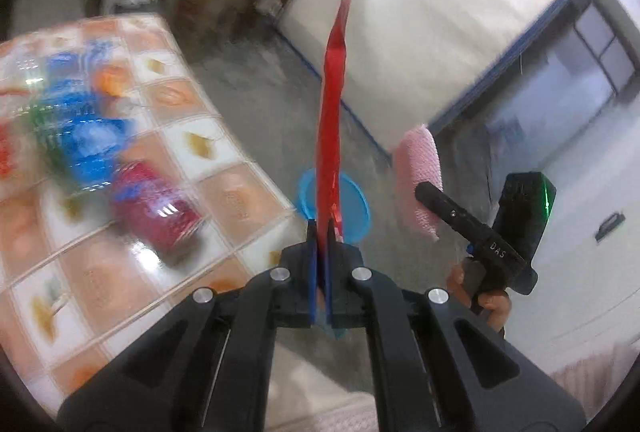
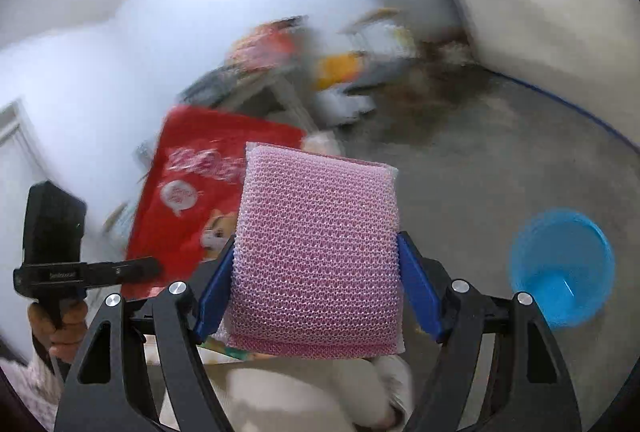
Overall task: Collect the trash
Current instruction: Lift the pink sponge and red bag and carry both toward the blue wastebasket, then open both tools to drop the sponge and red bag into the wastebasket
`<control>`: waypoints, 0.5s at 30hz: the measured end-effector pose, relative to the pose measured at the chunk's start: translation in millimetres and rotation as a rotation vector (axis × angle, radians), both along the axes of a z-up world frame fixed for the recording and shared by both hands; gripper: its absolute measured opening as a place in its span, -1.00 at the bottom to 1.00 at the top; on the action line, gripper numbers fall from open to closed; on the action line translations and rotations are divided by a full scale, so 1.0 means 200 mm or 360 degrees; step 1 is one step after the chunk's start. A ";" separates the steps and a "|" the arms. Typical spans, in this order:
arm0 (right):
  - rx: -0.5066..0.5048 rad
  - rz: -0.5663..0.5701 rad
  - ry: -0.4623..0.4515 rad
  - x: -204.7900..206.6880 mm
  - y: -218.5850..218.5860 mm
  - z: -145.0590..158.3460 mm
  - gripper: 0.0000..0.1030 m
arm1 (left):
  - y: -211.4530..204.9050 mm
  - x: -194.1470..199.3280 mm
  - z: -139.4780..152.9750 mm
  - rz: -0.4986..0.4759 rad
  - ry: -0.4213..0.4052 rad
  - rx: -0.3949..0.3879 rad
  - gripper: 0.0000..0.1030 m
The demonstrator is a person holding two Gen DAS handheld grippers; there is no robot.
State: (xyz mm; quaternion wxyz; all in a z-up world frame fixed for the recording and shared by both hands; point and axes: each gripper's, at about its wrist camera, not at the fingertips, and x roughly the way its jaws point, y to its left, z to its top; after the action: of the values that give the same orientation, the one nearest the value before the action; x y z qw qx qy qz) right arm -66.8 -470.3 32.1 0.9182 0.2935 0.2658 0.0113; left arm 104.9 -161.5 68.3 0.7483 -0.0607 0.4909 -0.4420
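My left gripper (image 1: 320,228) clamps the red wrapper (image 1: 332,103) upright above the blue bin (image 1: 352,199) at frame centre, while my right gripper (image 2: 316,260) grips the pink sponge (image 2: 316,248), bin (image 2: 560,268) lower right.

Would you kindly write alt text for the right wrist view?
The right gripper clamps a pink mesh scouring pad between its blue fingers. Behind it a red snack packet hangs from the left gripper, and a blue bucket stands on the grey floor.

Flat red wrapper (image 1: 331,111) edge-on, upright — pink mesh sponge (image 2: 316,252) broadside
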 end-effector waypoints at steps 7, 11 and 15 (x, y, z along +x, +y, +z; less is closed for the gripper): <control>0.0277 -0.0490 0.0424 -0.15 -0.57 -0.50 0.43 | -0.87 0.28 -0.42 -0.0273 0.0262 0.0366 -0.98; 0.0437 -0.0618 0.0563 -0.11 -0.78 -0.78 0.43 | -1.30 0.41 -0.69 -0.0372 0.0375 0.0540 -0.98; 0.0573 -0.0697 0.0646 -0.11 -0.94 -1.01 0.44 | -1.58 0.48 -0.91 -0.0393 0.0408 0.0647 -0.97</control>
State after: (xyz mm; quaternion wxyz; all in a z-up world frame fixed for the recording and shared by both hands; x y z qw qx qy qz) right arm -88.9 -657.6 -170.0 0.7608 0.4970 0.3675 -0.1979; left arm 201.4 -478.0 -113.5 0.6174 0.0956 0.6639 -0.4109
